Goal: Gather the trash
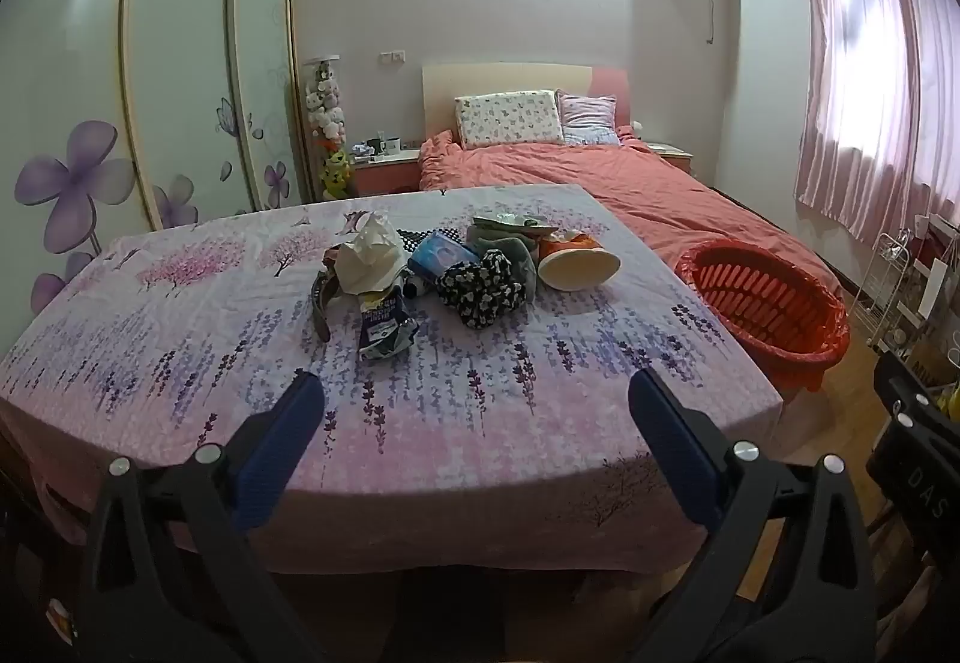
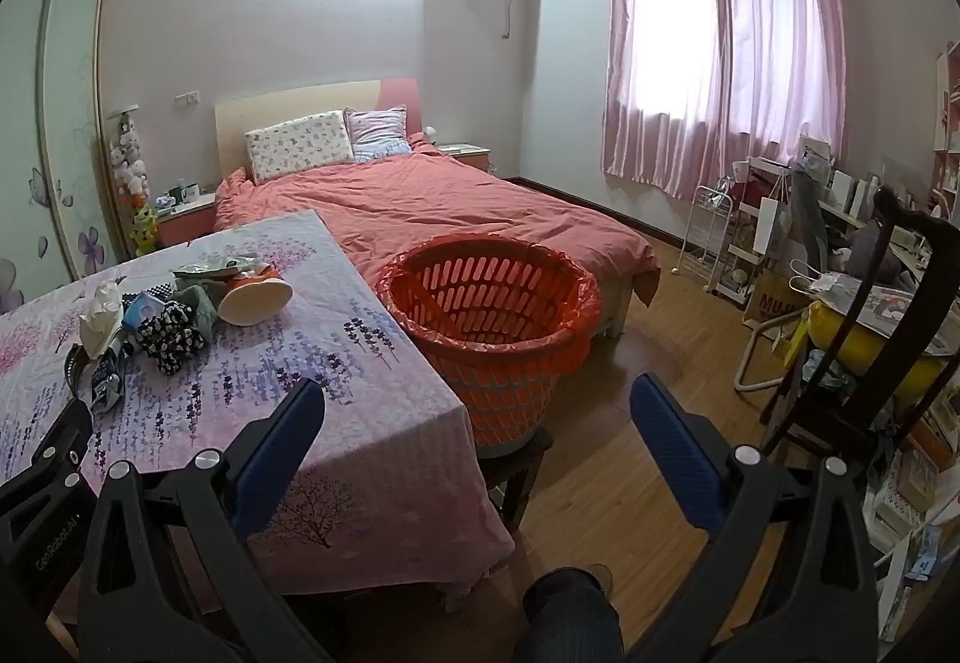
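The trash is sitting in one heap near the middle of the tabletop [image 1: 180,315], toward its far edge: a crumpled tissue [image 1: 372,255], a torn wrapper [image 1: 384,327] just in front of it, a blue packet [image 1: 441,258], and a paper cup [image 1: 579,261] lying on its side with its mouth facing the near edge. Mixed in are cloth pieces, a black floral one [image 1: 480,291] and a grey-green one [image 1: 510,249], plus a dark strap [image 1: 321,303] curling at the left of the heap. Those are looking more like laundry than rubbish, so sorting is likely the point of the pile.

Off the tabletop's right edge, the red basket [image 2: 492,303] is waiting on a low stool [image 2: 516,459], its rim lined with a red bag and sitting about level with the tabletop. That placement is making sense: a short carry sideways and a drop.

The left gripper [image 1: 477,393] is hovering over the near edge with fingers spread wide and nothing between them, the heap well ahead and centred in the gap. The right gripper [image 2: 477,399] is also wide and empty, straddling the near right corner, with the basket just beyond and the heap off to its left. Nothing is collected yet; the wrapper looks the nearest first pick.
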Tool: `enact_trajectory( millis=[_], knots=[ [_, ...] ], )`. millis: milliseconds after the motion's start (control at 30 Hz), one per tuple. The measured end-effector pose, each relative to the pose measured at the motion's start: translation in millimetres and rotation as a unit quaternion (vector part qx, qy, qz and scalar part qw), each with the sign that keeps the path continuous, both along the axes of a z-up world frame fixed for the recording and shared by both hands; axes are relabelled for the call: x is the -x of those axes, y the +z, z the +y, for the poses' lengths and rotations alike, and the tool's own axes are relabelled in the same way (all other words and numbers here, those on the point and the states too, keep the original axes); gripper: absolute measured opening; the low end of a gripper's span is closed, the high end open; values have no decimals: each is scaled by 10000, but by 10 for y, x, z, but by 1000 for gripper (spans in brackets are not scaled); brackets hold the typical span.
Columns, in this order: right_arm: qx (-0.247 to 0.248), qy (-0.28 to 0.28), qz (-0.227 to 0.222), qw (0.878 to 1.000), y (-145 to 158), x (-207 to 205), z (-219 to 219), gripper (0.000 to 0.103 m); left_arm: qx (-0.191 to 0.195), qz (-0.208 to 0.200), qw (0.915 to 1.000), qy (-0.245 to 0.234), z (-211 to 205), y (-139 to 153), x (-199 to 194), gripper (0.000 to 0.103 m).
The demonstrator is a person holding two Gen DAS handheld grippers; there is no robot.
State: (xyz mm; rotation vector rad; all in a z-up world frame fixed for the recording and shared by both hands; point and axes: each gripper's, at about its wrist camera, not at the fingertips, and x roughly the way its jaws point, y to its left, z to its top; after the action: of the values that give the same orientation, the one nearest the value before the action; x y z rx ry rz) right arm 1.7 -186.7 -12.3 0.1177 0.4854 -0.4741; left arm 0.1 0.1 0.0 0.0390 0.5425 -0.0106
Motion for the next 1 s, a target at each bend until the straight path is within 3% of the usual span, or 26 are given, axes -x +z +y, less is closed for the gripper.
enact_trajectory(
  millis=[1000],
  knots=[
    [-1,4,-14,10000,6,-10,1,101,-9,38,10000,-1,-2,-2,-1,99]
  ],
)
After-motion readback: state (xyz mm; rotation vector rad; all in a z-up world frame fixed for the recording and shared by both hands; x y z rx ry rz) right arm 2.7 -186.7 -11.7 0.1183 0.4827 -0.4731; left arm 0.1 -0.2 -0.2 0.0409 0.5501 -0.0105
